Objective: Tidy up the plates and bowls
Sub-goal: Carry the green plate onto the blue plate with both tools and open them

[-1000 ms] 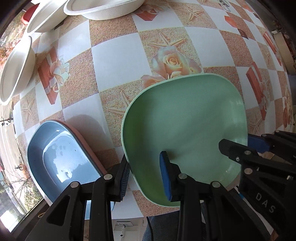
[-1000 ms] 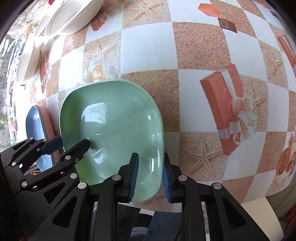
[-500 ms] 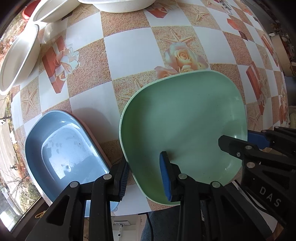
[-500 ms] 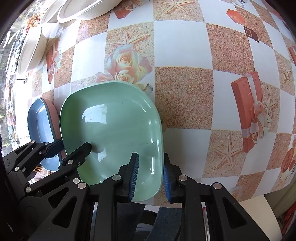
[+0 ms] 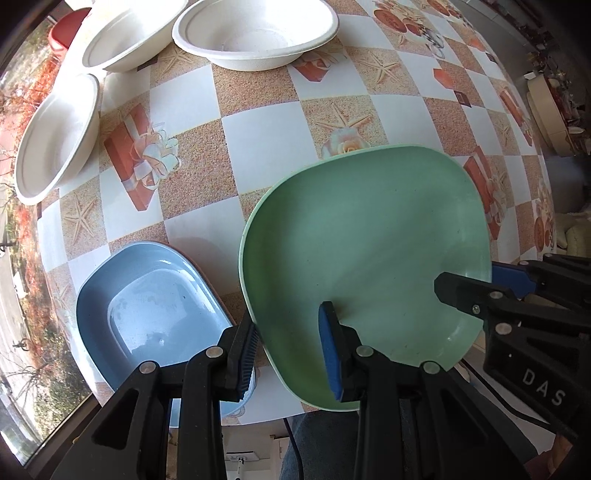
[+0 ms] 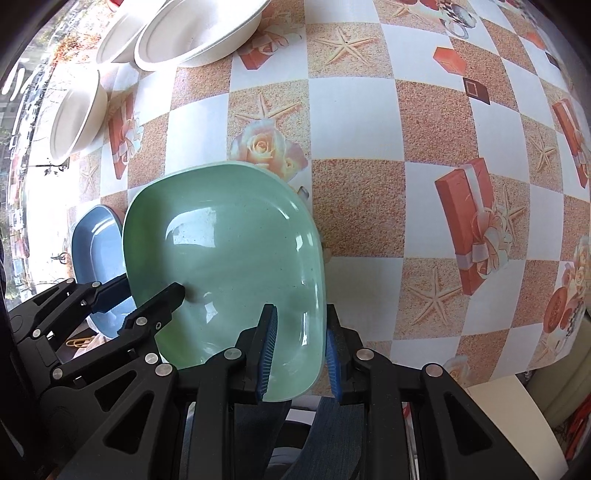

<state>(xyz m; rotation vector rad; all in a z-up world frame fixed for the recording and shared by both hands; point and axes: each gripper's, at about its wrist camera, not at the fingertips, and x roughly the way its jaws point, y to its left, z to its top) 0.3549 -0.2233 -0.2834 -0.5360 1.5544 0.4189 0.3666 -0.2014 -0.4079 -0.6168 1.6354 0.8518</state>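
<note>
A pale green plate (image 5: 369,240) (image 6: 221,258) is held above the near part of the table by both grippers. My left gripper (image 5: 290,350) is shut on its left rim, one pad under and one inside. It also shows at the left of the right wrist view, left gripper (image 6: 147,299). My right gripper (image 6: 299,350) is shut on the plate's right rim; in the left wrist view the right gripper (image 5: 480,291) reaches in from the right. A blue plate (image 5: 147,314) (image 6: 96,247) lies just left of the green one, stacked on a pink plate (image 5: 218,291).
Three white bowls (image 5: 255,33) (image 5: 125,37) (image 5: 55,136) stand along the far left of the checked tablecloth (image 5: 258,129); the same bowls (image 6: 199,29) (image 6: 77,118) appear from the right wrist. A red container (image 5: 66,29) sits behind them. The table's near edge (image 5: 258,413) is just below the plates.
Both grippers have carried the green plate left and toward the near edge. The rose print is now uncovered, the blue plate is closer, and more of the white bowls show.
</note>
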